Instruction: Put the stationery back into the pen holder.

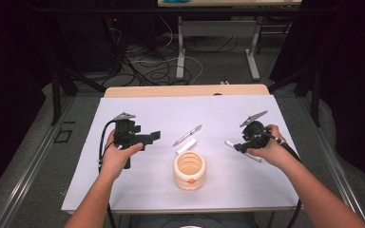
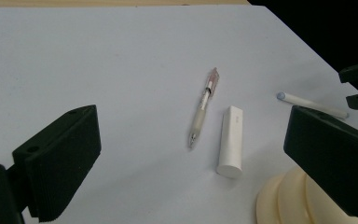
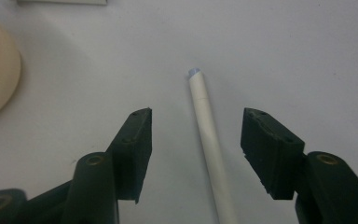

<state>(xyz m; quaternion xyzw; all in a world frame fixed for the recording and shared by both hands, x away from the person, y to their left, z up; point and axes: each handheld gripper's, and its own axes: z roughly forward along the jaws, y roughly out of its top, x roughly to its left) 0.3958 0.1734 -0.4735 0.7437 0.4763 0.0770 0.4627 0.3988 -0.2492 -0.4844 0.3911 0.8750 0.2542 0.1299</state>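
Observation:
A cream ribbed cup (image 1: 189, 170) stands at the middle front of the white table cover (image 1: 138, 107). Behind it lie a clear pen (image 1: 187, 135) and a short white block (image 1: 186, 146). My left gripper (image 1: 152, 137) is held left of them, open wide and empty; its own view looks at the pen (image 2: 203, 108), the block (image 2: 230, 140) and the cup's rim (image 2: 289, 200). My right gripper (image 1: 235, 146) is low over a thin white stick (image 1: 243, 151). In its view the stick (image 3: 199, 91) lies between the open jaws of my right gripper (image 3: 198, 121), with a gap on each side.
The far half of the table cover (image 2: 98, 51) is bare. Beyond the table's far edge (image 1: 185, 90) are desk legs and cables on the floor. The stick (image 2: 312, 105) and the right gripper's jaws show at the right edge of the left gripper view.

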